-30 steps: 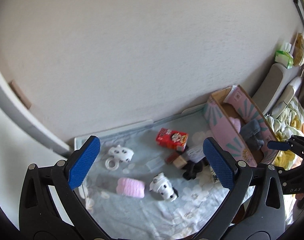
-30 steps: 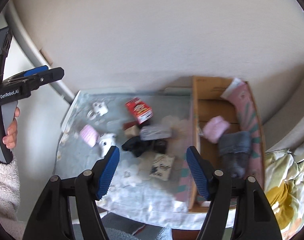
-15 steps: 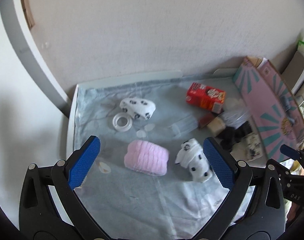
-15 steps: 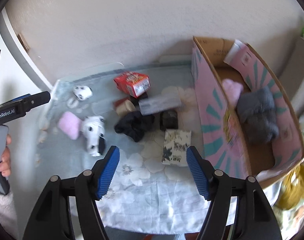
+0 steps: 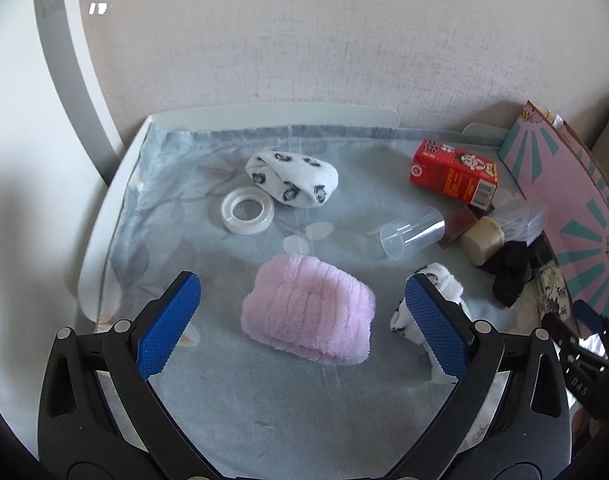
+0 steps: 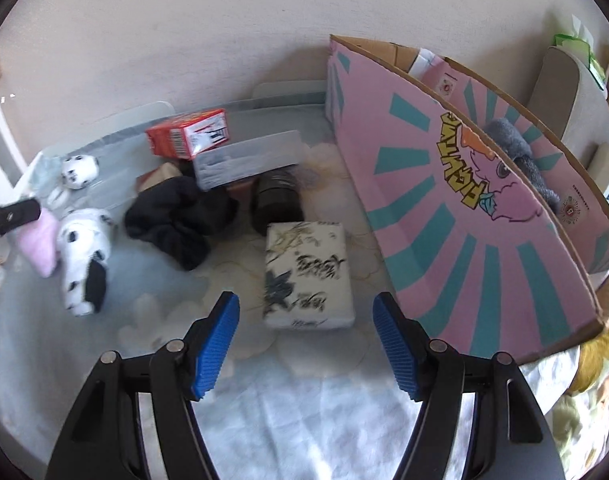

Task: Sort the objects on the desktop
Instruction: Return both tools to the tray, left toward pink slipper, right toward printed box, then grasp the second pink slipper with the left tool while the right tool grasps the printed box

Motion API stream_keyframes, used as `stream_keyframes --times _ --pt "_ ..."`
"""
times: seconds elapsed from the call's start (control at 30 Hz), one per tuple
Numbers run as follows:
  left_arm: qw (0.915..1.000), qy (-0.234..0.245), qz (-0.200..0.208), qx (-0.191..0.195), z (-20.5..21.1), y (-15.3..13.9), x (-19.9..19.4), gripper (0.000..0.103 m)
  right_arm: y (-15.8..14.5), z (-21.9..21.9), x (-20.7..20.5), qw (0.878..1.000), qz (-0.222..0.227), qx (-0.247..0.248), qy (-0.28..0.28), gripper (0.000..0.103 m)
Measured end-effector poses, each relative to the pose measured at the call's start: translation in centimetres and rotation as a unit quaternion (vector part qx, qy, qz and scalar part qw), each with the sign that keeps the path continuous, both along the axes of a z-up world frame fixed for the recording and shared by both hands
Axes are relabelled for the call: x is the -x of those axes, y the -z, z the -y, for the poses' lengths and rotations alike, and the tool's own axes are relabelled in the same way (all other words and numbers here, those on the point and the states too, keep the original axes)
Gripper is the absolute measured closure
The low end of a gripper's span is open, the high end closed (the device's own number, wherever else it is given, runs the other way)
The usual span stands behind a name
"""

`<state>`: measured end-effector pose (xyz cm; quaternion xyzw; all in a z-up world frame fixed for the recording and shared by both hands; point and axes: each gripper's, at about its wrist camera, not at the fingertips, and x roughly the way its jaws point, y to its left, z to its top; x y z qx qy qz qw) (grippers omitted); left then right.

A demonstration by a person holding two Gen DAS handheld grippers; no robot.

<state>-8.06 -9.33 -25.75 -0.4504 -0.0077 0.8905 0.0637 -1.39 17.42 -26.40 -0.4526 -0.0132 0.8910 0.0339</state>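
On the floral cloth (image 5: 208, 392), both wide-open, empty grippers hover: left gripper (image 5: 302, 326) over pink towel (image 5: 309, 315), right gripper (image 6: 306, 344) near "GenRobot"-unmarked printed packet (image 6: 306, 276).

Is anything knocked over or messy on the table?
Yes. The clear plastic cup lies on its side, and so does the red carton. Beside them a black cloth, a clear case and a tan roll are heaped together, not sorted into the pink box.

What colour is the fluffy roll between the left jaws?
Pale pink. The roll shows best in the left wrist view.
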Motion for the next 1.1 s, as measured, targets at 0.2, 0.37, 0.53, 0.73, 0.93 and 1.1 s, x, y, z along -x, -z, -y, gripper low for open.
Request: stream_keyframes --times 0.2,0.37,0.53,0.73,0.93,1.1 --pt "0.9999 0.004 0.010 0.001 0.1 1.5 0.4 0.005 1.0 -0.6 1.3 1.000 -0.005 0.007 0.009 0.038" --pt "0.9996 0.008 0.025 -0.010 0.7 2.5 0.6 0.019 1.4 -0.5 1.9 1.000 -0.007 0.012 0.005 0.038" --pt "0.9988 0.014 0.029 -0.036 1.0 2.7 0.8 0.044 1.5 -0.4 2.4 1.000 -0.008 0.020 -0.001 0.058" --pt "0.9988 0.023 0.022 -0.037 0.8 2.5 0.5 0.063 1.4 0.0 2.9 1.000 -0.002 0.018 -0.019 0.061" --pt "0.9984 0.015 0.032 -0.045 1.6 1.6 0.6 0.072 1.0 0.2 3.0 0.999 0.007 0.032 -0.017 0.061" --pt "0.9988 0.021 0.033 -0.029 1.8 0.4 0.1 0.075 0.1 0.4 2.7 0.999 0.013 0.039 -0.025 0.061"
